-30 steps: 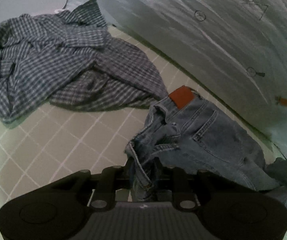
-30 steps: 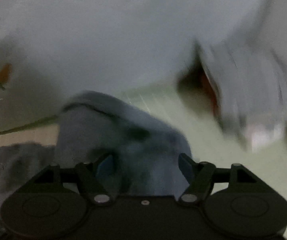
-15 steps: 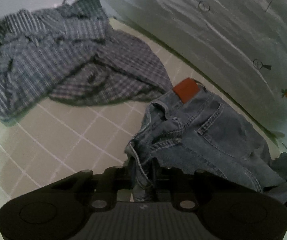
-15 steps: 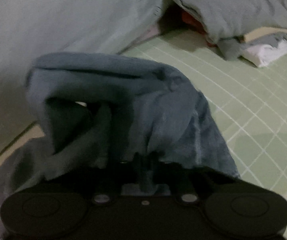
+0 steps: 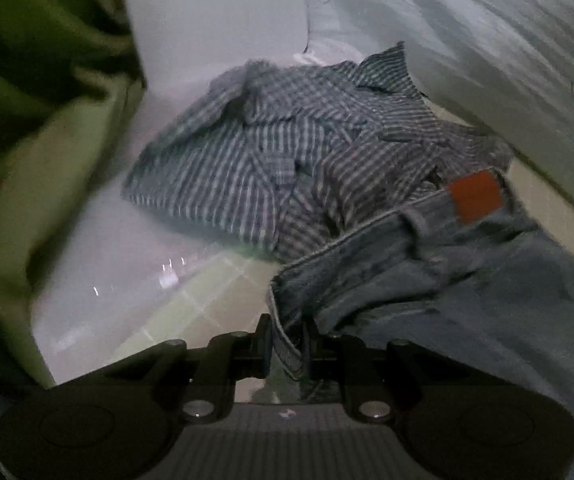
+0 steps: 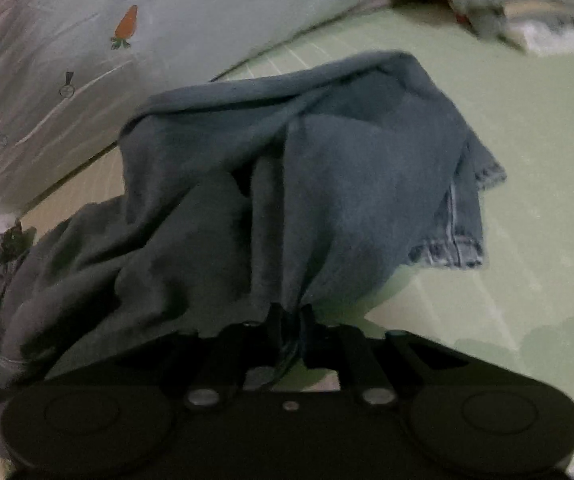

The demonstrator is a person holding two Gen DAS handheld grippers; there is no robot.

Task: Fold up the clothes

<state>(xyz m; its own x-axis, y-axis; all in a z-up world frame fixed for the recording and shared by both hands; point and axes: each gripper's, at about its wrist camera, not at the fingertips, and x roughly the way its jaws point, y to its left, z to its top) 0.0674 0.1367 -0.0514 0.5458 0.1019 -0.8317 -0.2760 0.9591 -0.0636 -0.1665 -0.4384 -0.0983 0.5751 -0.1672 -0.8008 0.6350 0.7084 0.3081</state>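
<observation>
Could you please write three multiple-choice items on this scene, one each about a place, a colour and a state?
1. Where does the checked shirt lie?
A. Beyond the jeans' waistband
B. In the right tongs
C. On the pillow

2. What colour is the patch on the jeans?
A. White
B. Orange-brown
C. Black

3. What state are the left tongs in?
A. Wide open
B. Shut on the jeans
C. Shut on the shirt

Answers: 1 A, the shirt is heaped past the waistband; 2 B, the patch shows orange-brown; 3 B, denim is pinched between them, as in the right tongs.
</observation>
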